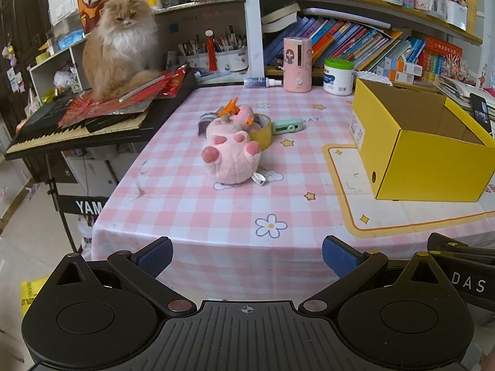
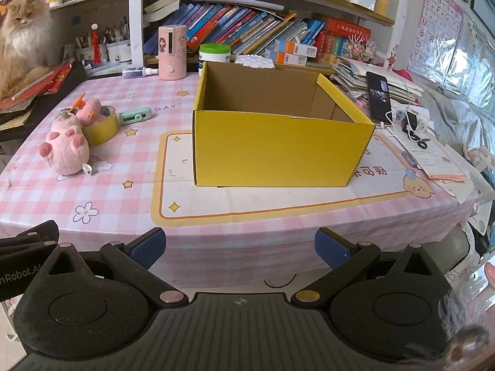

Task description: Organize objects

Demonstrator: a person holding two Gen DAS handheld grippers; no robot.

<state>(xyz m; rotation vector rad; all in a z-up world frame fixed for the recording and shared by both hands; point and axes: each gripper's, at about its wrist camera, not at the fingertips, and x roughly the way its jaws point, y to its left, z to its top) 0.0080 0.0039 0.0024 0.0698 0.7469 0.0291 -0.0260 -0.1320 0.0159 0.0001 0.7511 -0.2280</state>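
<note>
Bright, even daylight; soft shadows; strong fisheye bending at edges; centre sharp, corners blurred.

Both looking forward from just off the near edge of the table [image 1: 173, 204], aimed toward the far edge and bookshelf [image 2: 263, 21]. Left wrist set toward the near left corner, facing the plush toy [image 1: 230, 151]; right wrist facing the yellow box [image 2: 278, 148]. Shared: toy, box, tabletop, shelf.
</note>
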